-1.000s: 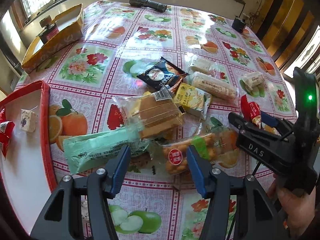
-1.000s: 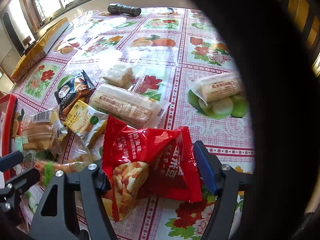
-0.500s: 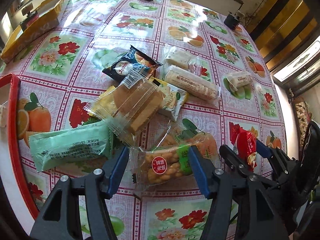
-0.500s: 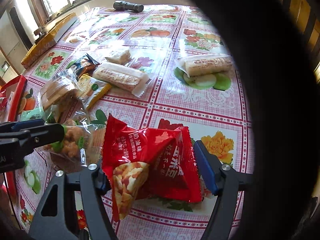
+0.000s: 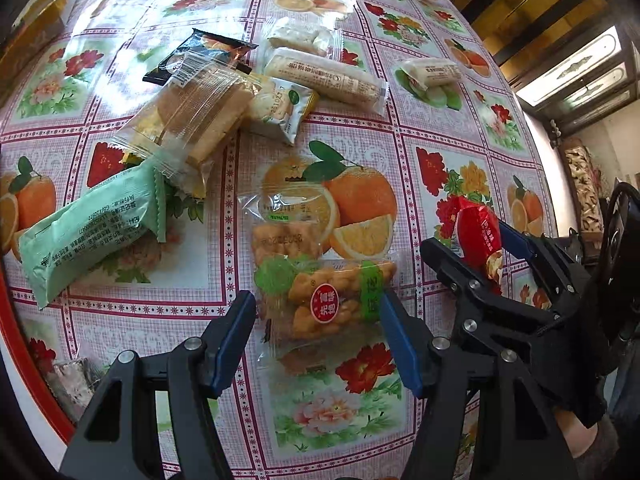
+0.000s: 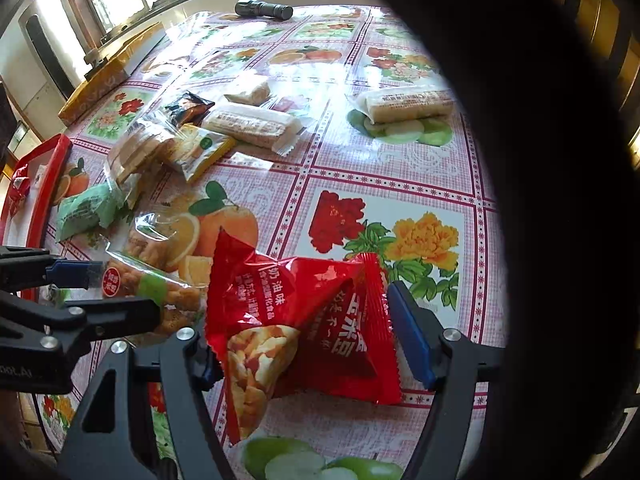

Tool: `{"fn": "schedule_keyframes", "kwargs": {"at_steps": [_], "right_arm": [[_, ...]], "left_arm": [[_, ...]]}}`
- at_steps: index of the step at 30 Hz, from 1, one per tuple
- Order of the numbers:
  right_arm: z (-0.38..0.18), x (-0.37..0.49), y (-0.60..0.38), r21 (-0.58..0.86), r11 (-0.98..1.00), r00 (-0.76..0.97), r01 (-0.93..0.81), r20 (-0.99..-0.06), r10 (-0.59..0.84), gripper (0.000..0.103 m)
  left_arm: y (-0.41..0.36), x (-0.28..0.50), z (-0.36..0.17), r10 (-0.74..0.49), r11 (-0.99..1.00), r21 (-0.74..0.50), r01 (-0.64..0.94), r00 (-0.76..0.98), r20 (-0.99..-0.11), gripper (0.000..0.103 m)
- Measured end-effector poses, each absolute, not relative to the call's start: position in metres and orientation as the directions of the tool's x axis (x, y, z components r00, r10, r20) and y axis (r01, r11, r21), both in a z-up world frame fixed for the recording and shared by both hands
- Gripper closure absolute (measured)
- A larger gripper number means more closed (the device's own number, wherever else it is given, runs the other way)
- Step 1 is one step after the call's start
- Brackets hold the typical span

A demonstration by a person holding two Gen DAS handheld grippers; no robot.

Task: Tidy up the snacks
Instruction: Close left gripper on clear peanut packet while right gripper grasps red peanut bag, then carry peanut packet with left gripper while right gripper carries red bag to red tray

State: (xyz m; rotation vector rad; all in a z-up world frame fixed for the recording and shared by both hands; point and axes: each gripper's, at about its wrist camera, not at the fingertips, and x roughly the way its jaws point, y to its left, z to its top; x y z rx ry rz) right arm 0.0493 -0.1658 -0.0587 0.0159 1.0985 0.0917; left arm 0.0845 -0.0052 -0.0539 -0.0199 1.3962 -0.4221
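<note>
A clear packet of fried dough twists (image 5: 320,296) lies flat on the flowered tablecloth (image 5: 448,128). My left gripper (image 5: 316,304) points down over it, a finger on either side. Its jaws are opening; the left pad stands clear of the wrapper and the right one sits at its edge. My right gripper (image 6: 300,320) is shut on a red snack bag (image 6: 320,320), held above the cloth just right of the left gripper (image 6: 124,286). In the left wrist view the red bag (image 5: 478,236) shows between the right gripper's (image 5: 468,240) fingers.
Further back lie a green packet (image 5: 92,232), a clear cake packet (image 5: 192,108), a yellow packet (image 5: 280,108), a black packet (image 5: 200,50) and white rolls (image 5: 324,74). A red-rimmed tray (image 6: 44,184) stands at the left. A torch (image 6: 264,9) and yellow box (image 6: 108,76) sit far back.
My left gripper has tipped down and moved over the twist packet, its jaws wider. My right gripper has drawn back toward the near edge with the red bag still in it.
</note>
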Motion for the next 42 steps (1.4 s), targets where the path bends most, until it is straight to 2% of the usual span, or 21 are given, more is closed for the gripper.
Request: {"fn": "schedule_keyframes", "kwargs": {"at_steps": [2,4,5,7,8,9,16,20,27,42], "right_arm": [[-0.060,0.047,-0.163,0.019,0.996,0.460,-0.082,-0.886,0.055,0.032],[-0.061,0.045,-0.163,0.002,0.996,0.468,-0.093,-0.883,0.045,0.032],[-0.062,0.044,-0.163,-0.003,0.995,0.472,-0.096,-0.881,0.043,0.032],[-0.061,0.041,-0.164,-0.004,0.996,0.475,-0.090,-0.879,0.040,0.032],[-0.061,0.040,-0.166,0.002,0.997,0.477,-0.082,-0.878,0.041,0.032],[-0.060,0.040,-0.167,0.009,0.997,0.478,-0.074,-0.877,0.043,0.033],[-0.056,0.031,-0.171,0.015,0.998,0.481,-0.067,-0.876,0.045,0.036],[-0.056,0.022,-0.173,0.017,0.998,0.488,-0.059,-0.872,0.044,0.037],[-0.049,0.013,-0.174,0.027,0.998,0.507,-0.051,-0.860,0.050,0.047],[-0.041,-0.005,-0.169,0.065,0.997,0.513,-0.030,-0.855,0.071,0.048]], "left_arm": [[-0.006,0.081,-0.052,-0.295,0.926,-0.251,0.282,0.127,-0.947,0.041],[-0.005,0.075,-0.047,-0.292,0.926,-0.234,0.295,0.168,-0.942,0.053],[-0.007,0.072,-0.043,-0.288,0.925,-0.222,0.308,0.188,-0.939,0.055],[-0.007,0.072,-0.037,-0.312,0.916,-0.237,0.323,0.204,-0.928,0.067],[-0.007,0.073,-0.035,-0.326,0.912,-0.250,0.325,0.205,-0.923,0.070],[-0.006,0.074,-0.033,-0.348,0.905,-0.271,0.327,0.204,-0.915,0.078],[-0.002,0.062,-0.030,-0.390,0.875,-0.300,0.380,0.186,-0.902,0.078],[-0.004,0.046,-0.029,-0.385,0.862,-0.266,0.432,0.216,-0.897,0.078],[0.006,0.035,-0.021,-0.413,0.860,-0.278,0.429,0.264,-0.871,0.082],[0.010,0.012,-0.012,-0.455,0.822,-0.284,0.494,0.270,-0.849,0.085]]}}
